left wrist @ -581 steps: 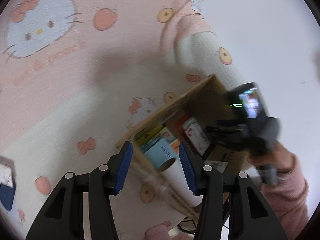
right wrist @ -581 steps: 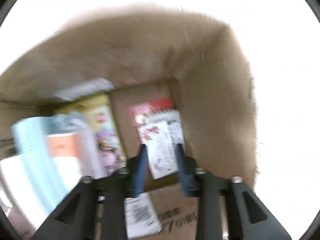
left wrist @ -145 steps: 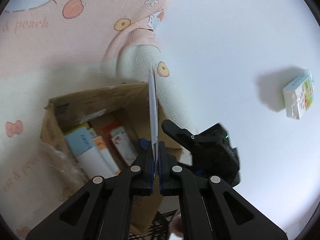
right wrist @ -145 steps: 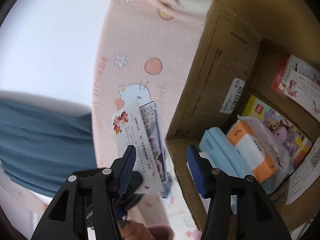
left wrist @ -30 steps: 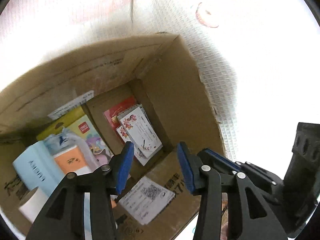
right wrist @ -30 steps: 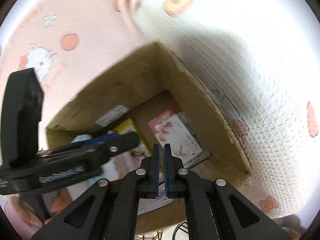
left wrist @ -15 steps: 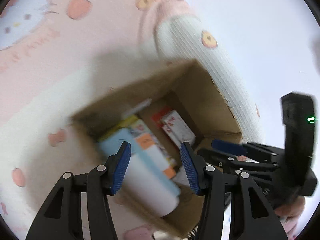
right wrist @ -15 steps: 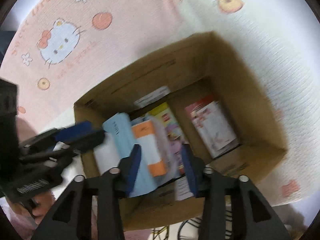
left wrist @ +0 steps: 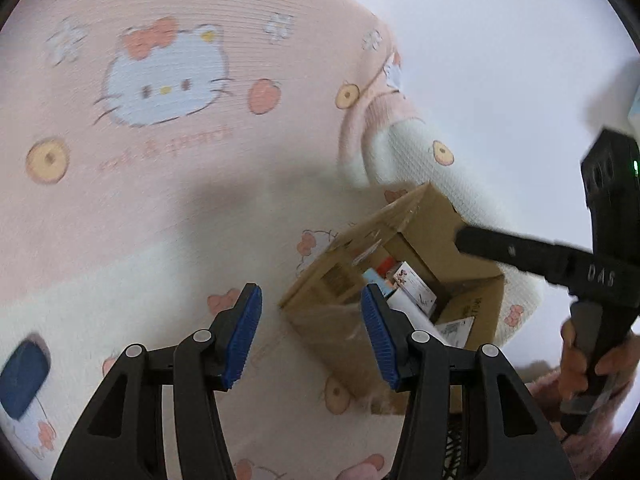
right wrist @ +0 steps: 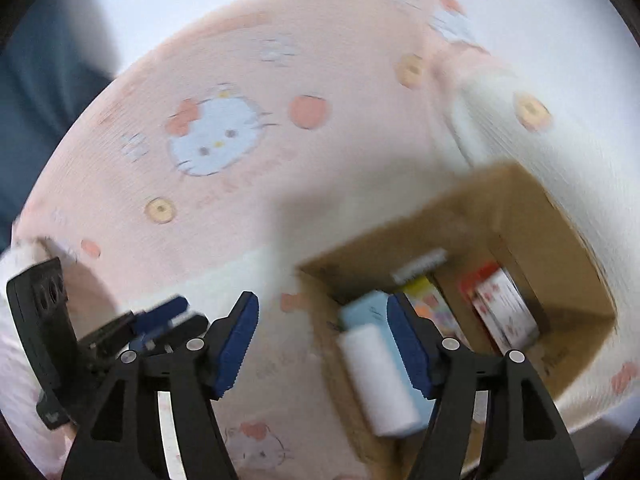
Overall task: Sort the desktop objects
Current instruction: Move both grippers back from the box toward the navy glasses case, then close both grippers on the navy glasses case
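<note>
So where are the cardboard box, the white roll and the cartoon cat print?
cardboard box point(right wrist: 568, 240), right wrist view, right inner wall.
white roll point(right wrist: 382, 380), right wrist view, its side.
cartoon cat print point(left wrist: 164, 80), left wrist view, face.

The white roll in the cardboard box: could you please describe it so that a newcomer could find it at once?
Find the open cardboard box on the pink cartoon-cat blanket. At its left end, beside a pale blue packet, lies the white roll, the only plain, unprinted cylinder there.
</note>
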Motion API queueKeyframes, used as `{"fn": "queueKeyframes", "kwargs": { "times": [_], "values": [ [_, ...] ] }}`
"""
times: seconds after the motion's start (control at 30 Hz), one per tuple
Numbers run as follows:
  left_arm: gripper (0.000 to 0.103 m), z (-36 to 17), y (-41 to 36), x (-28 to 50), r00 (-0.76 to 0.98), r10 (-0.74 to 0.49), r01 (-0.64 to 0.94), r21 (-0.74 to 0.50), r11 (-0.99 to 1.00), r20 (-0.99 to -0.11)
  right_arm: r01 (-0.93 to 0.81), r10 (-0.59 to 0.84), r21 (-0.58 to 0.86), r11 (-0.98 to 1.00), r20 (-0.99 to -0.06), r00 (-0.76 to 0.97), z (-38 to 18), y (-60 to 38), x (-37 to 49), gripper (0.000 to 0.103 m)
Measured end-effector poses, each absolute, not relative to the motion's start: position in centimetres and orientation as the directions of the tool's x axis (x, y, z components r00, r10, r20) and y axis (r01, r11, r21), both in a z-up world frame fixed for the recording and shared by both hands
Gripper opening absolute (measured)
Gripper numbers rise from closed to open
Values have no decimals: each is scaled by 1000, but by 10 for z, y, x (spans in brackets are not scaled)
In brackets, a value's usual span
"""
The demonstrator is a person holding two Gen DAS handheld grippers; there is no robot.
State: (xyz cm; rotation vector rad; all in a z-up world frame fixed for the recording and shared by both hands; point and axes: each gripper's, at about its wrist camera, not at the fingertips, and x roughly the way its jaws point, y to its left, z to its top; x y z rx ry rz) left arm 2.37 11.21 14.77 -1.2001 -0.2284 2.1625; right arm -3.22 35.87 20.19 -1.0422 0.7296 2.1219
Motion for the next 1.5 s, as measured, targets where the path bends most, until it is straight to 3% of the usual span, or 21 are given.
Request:
{"fn": "queueKeyframes", "kwargs": {
  "times": [0.23,0.4,0.5,0.63,0.8,1.07,1.4,1.5],
  "values": [
    [57,112,10,39,-452,570,-307,-480,-822,-686,-576,216,174,-799,-811,-544,180,303,-131,65],
    [58,72,-74,45,-505,482,-102,-505,-857,-716,-413,-12,316,-854,-806,-592,127,272,-195,65],
    [58,41,-126,51,-507,414,57,-508,-859,-756,-377,-87,345,-860,-827,-556,93,257,-227,65],
    [58,16,-176,65,-524,410,165,-561,-811,-747,-339,-143,363,-868,-837,-528,57,244,-249,65],
    [58,-2,-231,83,-593,333,300,-585,-753,-733,-274,-257,472,-838,-785,-564,18,242,-272,66],
    [57,-30,-276,78,-598,189,460,-527,-715,-779,-191,-333,514,-836,-753,-567,-33,220,-323,66],
    [57,-70,-282,65,-619,268,525,-643,-557,-738,-212,-385,598,-773,-708,-592,-73,213,-363,66],
    [53,-75,-278,62,-628,281,534,-664,-523,-726,-244,-420,659,-711,-678,-604,-83,221,-369,57]
  ]
}}
